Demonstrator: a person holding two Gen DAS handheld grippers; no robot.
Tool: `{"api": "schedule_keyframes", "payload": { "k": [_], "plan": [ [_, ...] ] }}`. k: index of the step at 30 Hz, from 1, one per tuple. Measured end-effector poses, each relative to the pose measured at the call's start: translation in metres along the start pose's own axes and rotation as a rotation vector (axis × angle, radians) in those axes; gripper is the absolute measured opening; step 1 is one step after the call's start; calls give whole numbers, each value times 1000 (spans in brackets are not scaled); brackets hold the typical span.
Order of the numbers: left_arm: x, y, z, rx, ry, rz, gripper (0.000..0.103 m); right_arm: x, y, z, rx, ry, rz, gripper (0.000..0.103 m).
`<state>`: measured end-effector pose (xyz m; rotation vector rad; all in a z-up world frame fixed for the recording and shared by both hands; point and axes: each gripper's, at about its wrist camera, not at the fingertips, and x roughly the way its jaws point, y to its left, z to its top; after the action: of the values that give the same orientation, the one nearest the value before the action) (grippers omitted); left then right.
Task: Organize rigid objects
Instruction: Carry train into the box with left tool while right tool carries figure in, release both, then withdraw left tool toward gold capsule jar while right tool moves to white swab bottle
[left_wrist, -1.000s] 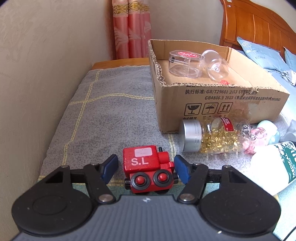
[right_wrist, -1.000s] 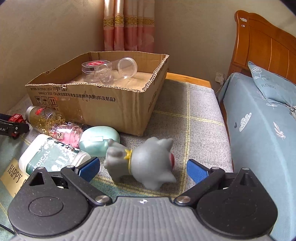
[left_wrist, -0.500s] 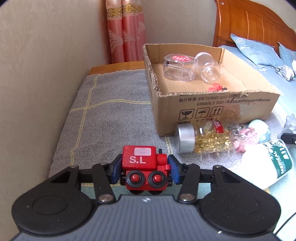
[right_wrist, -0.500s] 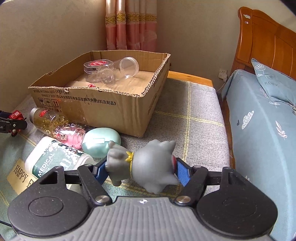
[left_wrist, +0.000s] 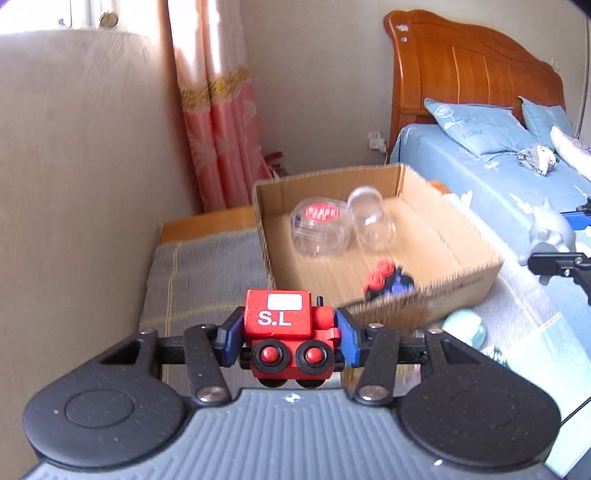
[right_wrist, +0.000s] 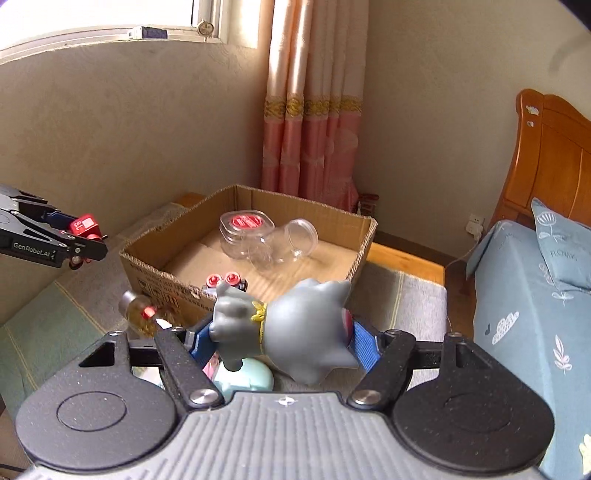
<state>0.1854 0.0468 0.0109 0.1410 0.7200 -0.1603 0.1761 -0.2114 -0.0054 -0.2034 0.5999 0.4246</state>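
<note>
My left gripper (left_wrist: 288, 338) is shut on a red toy train (left_wrist: 286, 332) marked S.L and holds it in the air, short of the near left corner of the cardboard box (left_wrist: 461, 284). It also shows in the right wrist view (right_wrist: 79, 240). My right gripper (right_wrist: 284, 339) is shut on a grey toy figure (right_wrist: 295, 332) with a yellow collar, held above the box's near edge (right_wrist: 162, 280). That toy shows at the right of the left wrist view (left_wrist: 550, 229). In the box lie two clear plastic jars (left_wrist: 321, 229) and a red and blue toy (left_wrist: 388, 280).
Below my right gripper lie a bottle of golden capsules (right_wrist: 142, 314) and a mint green case (right_wrist: 245, 378) on the grey blanket (left_wrist: 207, 280). A bed with blue bedding (left_wrist: 498, 173) is on the right, a beige wall (left_wrist: 74, 184) on the left, pink curtains behind.
Both grippers have closed on their toys and lifted them off the blanket, rising toward the box. A second toy inside the box has come into sight.
</note>
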Motion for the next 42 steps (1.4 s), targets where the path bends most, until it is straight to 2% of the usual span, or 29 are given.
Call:
{"api": "schedule_keyframes", "payload": {
  "k": [6,9,11,14,24,25,26,28,30,42],
  "plan": [
    [18,-6,43,46,-41,-3,50,28,6,37,-26,-29,0,77],
    [32,-11,59,61,-47,-6,50,40,8,44,-20,-15,-30,90],
    [41,-14,67,70,-49,-4,50,39,10,41,-16,-20,-18,98],
    [54,-20,73,84,-35,-13,50,32,13,31,-12,-19,-20,102],
    [93,-28,80,97,22,-10,50,13,14,16,1,3,-43,103],
    [94,-28,81,95,20,-7,58,11,14,17,2,0,-41,103],
    [95,-27,81,89,19,-2,73,9,14,17,4,-5,-41,103],
    [92,-26,80,74,-7,36,90,7,15,17,10,-10,-42,103],
    [86,-23,78,69,-29,42,92,6,16,17,19,-9,-40,103],
    [52,-15,61,66,-26,46,100,5,23,9,64,30,-48,103]
  ]
}}
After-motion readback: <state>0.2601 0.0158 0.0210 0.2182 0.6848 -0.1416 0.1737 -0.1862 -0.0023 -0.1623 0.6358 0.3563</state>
